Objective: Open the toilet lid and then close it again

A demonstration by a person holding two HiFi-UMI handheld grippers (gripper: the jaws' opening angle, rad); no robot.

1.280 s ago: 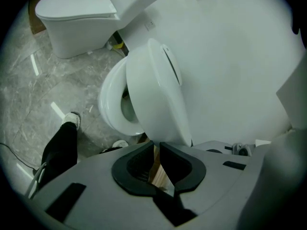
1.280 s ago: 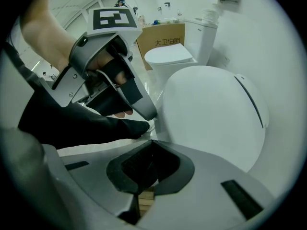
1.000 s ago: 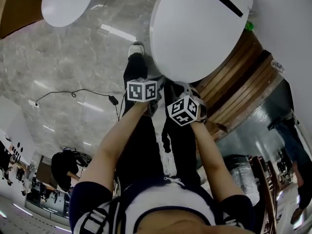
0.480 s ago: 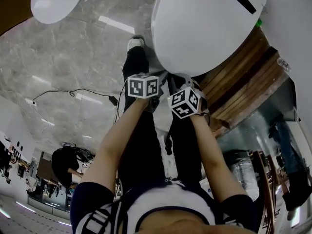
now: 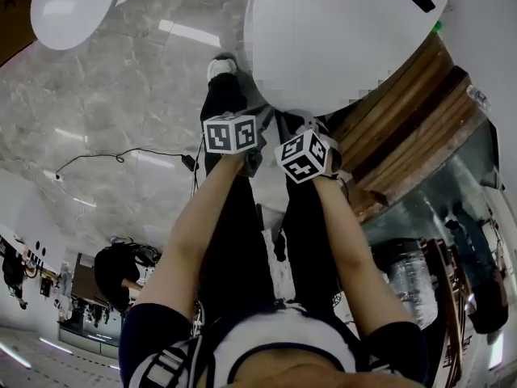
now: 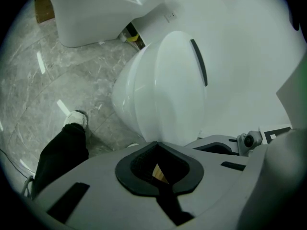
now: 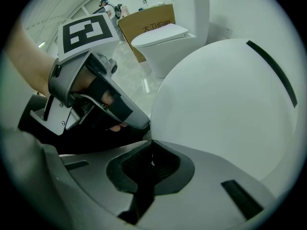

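Note:
The white toilet lid [image 5: 339,39] with a black stripe fills the top of the head view. In the left gripper view, the lid [image 6: 163,95] lies low over the bowl. My left gripper [image 6: 158,150] is shut, its tips at the lid's front rim, nothing clamped between them. My right gripper [image 7: 152,150] is shut too, and the lid's rim [image 7: 216,109] meets its tips. The two grippers sit side by side, marker cubes [image 5: 230,133] close together. In the right gripper view, the left gripper [image 7: 140,123] reaches under the rim's left side.
A second white toilet [image 5: 73,6] stands on the marble floor to the left, with a cardboard box [image 7: 144,25] behind it. A black cable [image 5: 121,156] trails on the floor. A wooden platform [image 5: 412,120] lies right of the toilet. The person's shoe [image 5: 220,67] is beside the bowl.
Both grippers have sunk together along with the lid's front rim, and the lid has come lower. The jaws stayed shut.

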